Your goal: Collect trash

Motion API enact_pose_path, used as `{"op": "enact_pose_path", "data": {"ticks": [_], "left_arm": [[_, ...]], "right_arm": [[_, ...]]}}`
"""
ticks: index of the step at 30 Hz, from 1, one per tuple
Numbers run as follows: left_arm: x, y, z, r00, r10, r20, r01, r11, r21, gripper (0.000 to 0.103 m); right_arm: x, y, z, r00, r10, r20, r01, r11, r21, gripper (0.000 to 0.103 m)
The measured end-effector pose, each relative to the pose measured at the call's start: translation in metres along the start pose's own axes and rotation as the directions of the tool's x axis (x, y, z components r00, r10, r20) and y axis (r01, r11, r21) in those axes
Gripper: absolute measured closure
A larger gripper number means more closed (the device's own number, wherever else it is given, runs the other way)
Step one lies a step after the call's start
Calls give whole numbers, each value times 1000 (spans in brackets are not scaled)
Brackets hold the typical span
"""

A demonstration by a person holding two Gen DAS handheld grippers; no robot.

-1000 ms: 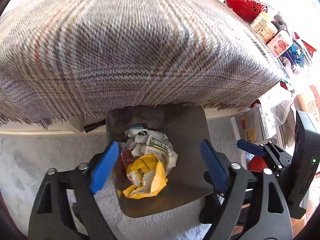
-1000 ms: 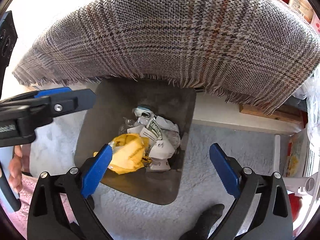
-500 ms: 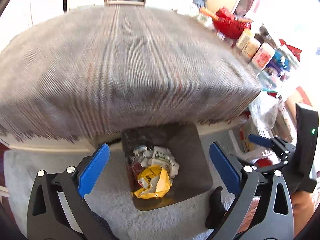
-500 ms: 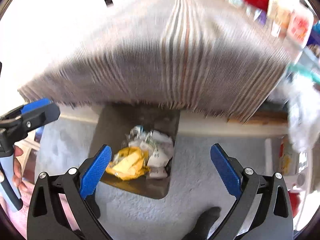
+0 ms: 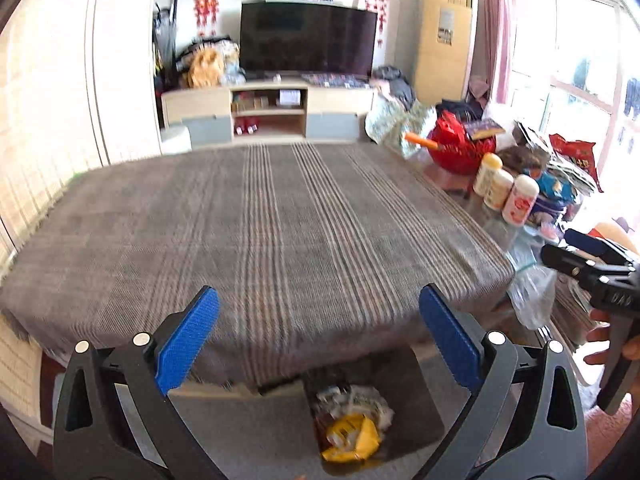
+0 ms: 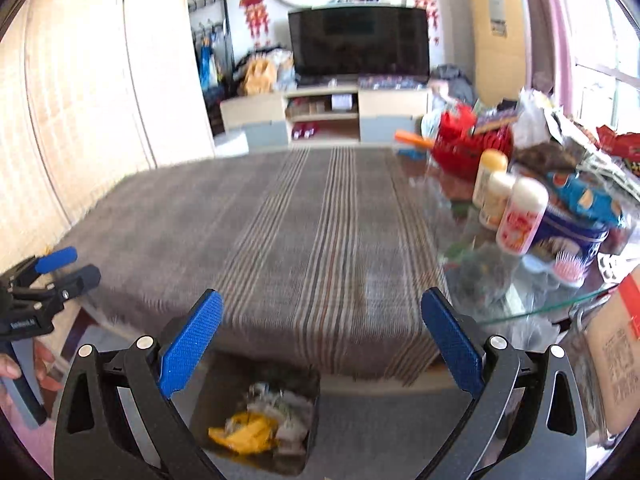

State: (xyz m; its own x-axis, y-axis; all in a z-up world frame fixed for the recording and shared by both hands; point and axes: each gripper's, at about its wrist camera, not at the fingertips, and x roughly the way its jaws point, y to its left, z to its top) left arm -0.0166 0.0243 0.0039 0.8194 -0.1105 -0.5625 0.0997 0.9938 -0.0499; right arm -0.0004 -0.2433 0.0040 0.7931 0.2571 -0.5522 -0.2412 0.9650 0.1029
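Down at the near edge of both views sits the trash bin [image 5: 420,404] [image 6: 208,400], a dark square container on the grey carpet [image 5: 264,452] [image 6: 380,432], tucked just under the near rim of the tabletop. Inside it you can see a heap of trash [image 5: 352,420] [image 6: 264,420]: a crumpled yellow wrapper [image 5: 352,438] [image 6: 244,436] on the near side and white, printed scraps behind it.

Your left tongs [image 5: 320,340] stand wide apart with nothing between the blue pads, held above the bin and pointing out over the plaid cloth [image 5: 260,232] [image 6: 288,240] that covers the tabletop. Your right tongs [image 6: 322,340] are spread just as wide and also carry nothing; the bin lies below and slightly left of their gap. Each tool shows at the edge of the other's view: the right one at the far right of the left camera [image 5: 592,268], the left one at the far left of the right camera [image 6: 44,276].

To the right of the cloth, a glass surface carries three white bottles [image 5: 504,190] [image 6: 508,204], a red basket [image 5: 460,148] [image 6: 472,144] and snack bags [image 6: 584,200]. At the far end of the room a television [image 5: 308,38] [image 6: 360,42] stands on a low cabinet [image 5: 268,110] [image 6: 324,114]. Both views are somewhat blurred.
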Motion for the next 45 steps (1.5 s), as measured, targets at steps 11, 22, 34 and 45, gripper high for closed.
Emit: {"op": "enact_pose_path", "data": {"ticks": [11, 22, 34, 45], "left_arm": [[3, -7, -2, 989, 32, 146, -36, 999, 19, 8], [5, -7, -15, 989, 33, 143, -32, 999, -8, 8], [5, -5, -16, 986, 55, 156, -57, 998, 13, 8], [6, 2, -16, 988, 61, 144, -61, 998, -5, 8]], "right_arm": [[4, -17, -7, 990, -64, 127, 54, 995, 85, 3], [5, -7, -17, 986, -98, 135, 90, 994, 64, 3], [9, 5, -21, 987, -101, 129, 95, 994, 47, 3], [13, 7, -21, 986, -117, 118, 113, 993, 40, 3]]}}
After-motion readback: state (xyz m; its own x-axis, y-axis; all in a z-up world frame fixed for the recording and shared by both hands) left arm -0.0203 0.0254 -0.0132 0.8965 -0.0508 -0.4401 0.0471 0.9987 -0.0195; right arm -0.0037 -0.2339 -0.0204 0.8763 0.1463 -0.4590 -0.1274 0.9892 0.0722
